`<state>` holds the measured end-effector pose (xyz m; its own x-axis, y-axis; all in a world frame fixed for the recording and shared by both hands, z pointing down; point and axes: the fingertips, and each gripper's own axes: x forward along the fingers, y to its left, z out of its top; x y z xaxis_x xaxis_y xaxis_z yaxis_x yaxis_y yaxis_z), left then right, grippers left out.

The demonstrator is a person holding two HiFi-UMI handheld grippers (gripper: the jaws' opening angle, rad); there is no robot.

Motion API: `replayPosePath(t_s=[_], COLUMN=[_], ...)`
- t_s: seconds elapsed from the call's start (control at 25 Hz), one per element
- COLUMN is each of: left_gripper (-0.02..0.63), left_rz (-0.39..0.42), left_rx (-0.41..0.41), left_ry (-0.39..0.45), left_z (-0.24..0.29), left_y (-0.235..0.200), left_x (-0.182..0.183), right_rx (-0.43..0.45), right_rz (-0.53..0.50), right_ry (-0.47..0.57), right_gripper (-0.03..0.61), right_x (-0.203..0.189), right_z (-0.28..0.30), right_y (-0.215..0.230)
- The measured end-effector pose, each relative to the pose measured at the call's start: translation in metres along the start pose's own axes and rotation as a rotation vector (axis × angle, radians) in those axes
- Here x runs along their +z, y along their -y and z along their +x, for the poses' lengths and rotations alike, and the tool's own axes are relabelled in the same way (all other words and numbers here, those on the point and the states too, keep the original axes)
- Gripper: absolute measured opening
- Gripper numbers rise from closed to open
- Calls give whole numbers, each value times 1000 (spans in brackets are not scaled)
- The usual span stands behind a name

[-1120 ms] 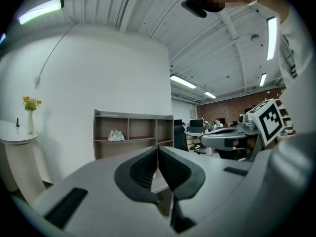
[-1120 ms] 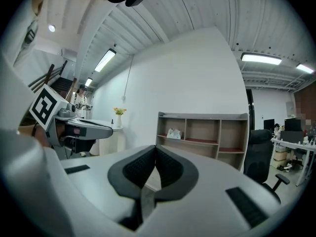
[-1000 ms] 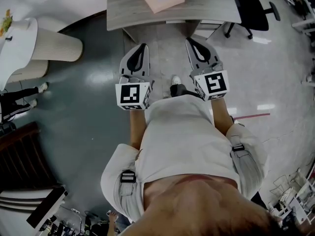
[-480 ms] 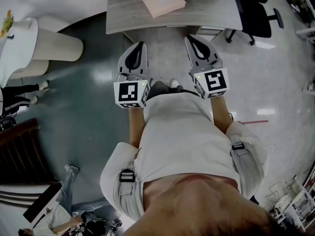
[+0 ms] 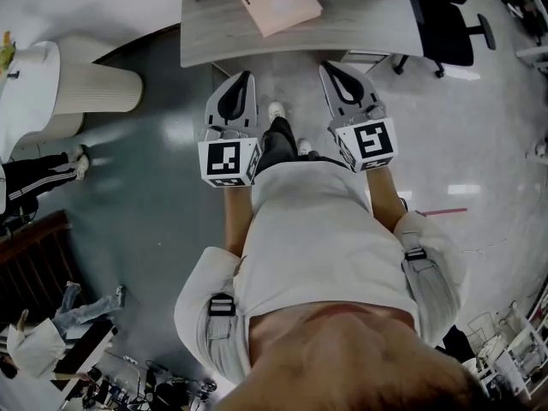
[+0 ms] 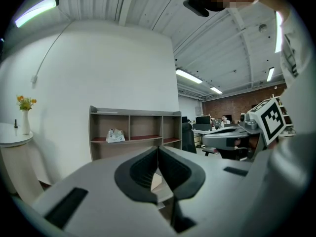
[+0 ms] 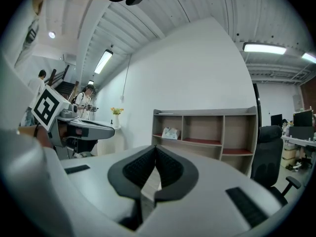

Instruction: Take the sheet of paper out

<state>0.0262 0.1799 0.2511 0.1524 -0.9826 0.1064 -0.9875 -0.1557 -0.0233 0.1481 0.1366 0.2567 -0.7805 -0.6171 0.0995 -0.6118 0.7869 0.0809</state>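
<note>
A flat pink folder-like thing (image 5: 276, 1) lies on the grey desk (image 5: 360, 26) ahead of me; no loose sheet of paper shows. My left gripper (image 5: 247, 79) is held out level over the floor, short of the desk's front edge, jaws shut and empty. My right gripper (image 5: 330, 66) is beside it at the same height, also shut on nothing. In the left gripper view the left gripper (image 6: 158, 148) has its dark pads closed together. The right gripper (image 7: 155, 147) looks the same in its own view. Both point toward a wooden shelf unit (image 6: 133, 131) at the desk's back.
A black office chair (image 5: 449, 15) stands right of the desk. A white round pedestal table (image 5: 38, 80) is at left, with a flower vase (image 6: 23, 113) on it. A person's legs (image 5: 38, 181) show at far left. A white crumpled thing (image 7: 171, 133) sits in the shelf.
I have stepped forward: the desk and pink folder sit slightly nearer, and my foot now shows between the grippers. Both grippers stay shut and side by side.
</note>
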Motion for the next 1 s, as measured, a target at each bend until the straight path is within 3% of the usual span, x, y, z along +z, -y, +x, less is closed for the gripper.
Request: replayPosePath(t_s=[0.52, 1.0], left_gripper=[23, 23], left_rz=[-40, -31], left_rx=[-8, -81], left_ry=[-43, -89], left_z=[84, 165], left_y=[-76, -150], left_x=[-17, -45], right_rx=[14, -26], right_rz=[5, 15], right_ry=[-68, -178], right_gripper=[20, 20], right_x=[-15, -42], right_z=[110, 213], right_y=[31, 51])
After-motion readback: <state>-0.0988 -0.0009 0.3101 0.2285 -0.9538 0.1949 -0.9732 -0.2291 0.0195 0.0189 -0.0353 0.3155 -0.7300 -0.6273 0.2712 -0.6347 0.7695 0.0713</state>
